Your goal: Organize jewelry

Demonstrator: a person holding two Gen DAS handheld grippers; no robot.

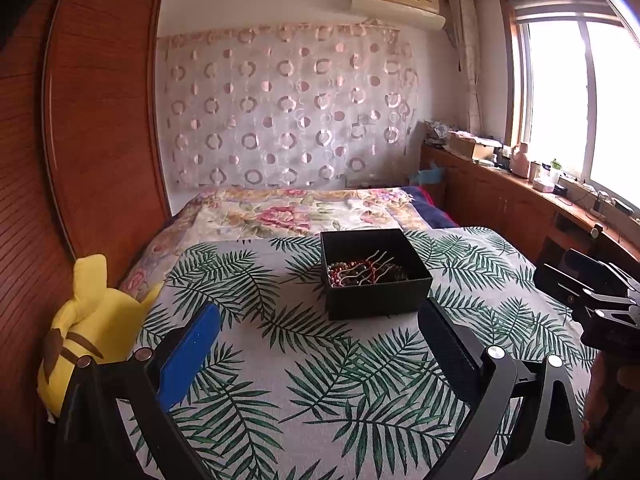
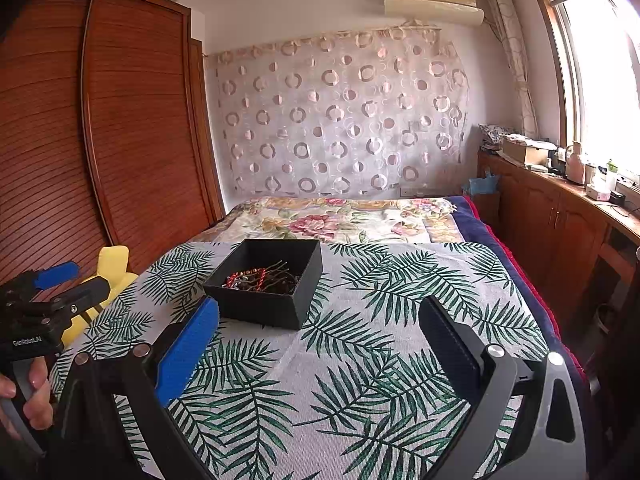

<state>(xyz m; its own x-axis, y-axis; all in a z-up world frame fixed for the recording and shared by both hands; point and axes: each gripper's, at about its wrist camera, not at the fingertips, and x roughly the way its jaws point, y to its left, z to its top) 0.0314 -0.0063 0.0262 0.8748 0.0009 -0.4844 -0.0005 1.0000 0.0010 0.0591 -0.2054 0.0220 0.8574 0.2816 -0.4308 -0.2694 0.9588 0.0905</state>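
Nearest to you in the left wrist view, the left gripper (image 1: pixel 320 328) stands with its jaws spread wide and nothing between them; one finger carries a blue pad (image 1: pixel 190 354), the other a dark one. In the right wrist view the right gripper (image 2: pixel 320 328) shows the same posture: jaws fully apart, empty, hovering above the cloth and touching nothing. Your hand (image 2: pixel 28 396) grips the handle of the left tool at the near left edge of that view.

Beneath both tools lies the palm-leaf cloth (image 1: pixel 304 384), spread over the near end of the bed. No loose jewelry can be seen anywhere on it.

Beyond the fingertips, toward the middle of the cloth, sits the black box (image 1: pixel 374 298), open-topped and resting flat. Inside it lies the jewelry (image 1: pixel 362 272): a tangled heap of red and dark beaded strands with some pale wire-like pieces. From the right wrist view the same heap (image 2: pixel 260 278) appears bunched together in one mass; individual items cannot be told apart.

Left of the cloth, against the wooden wardrobe (image 1: pixel 100 120), rests a yellow plush toy (image 1: pixel 90 324). Farther off lies the floral bedspread (image 1: pixel 288 212), and behind it hangs the circle-patterned curtain (image 1: pixel 280 108).

As a judgement: all the jewelry is gathered in the box, and neither tool holds anything. No dividers or second container are visible, so either the collecting is finished or sorting the tangle has not yet begun; the views do not settle which.
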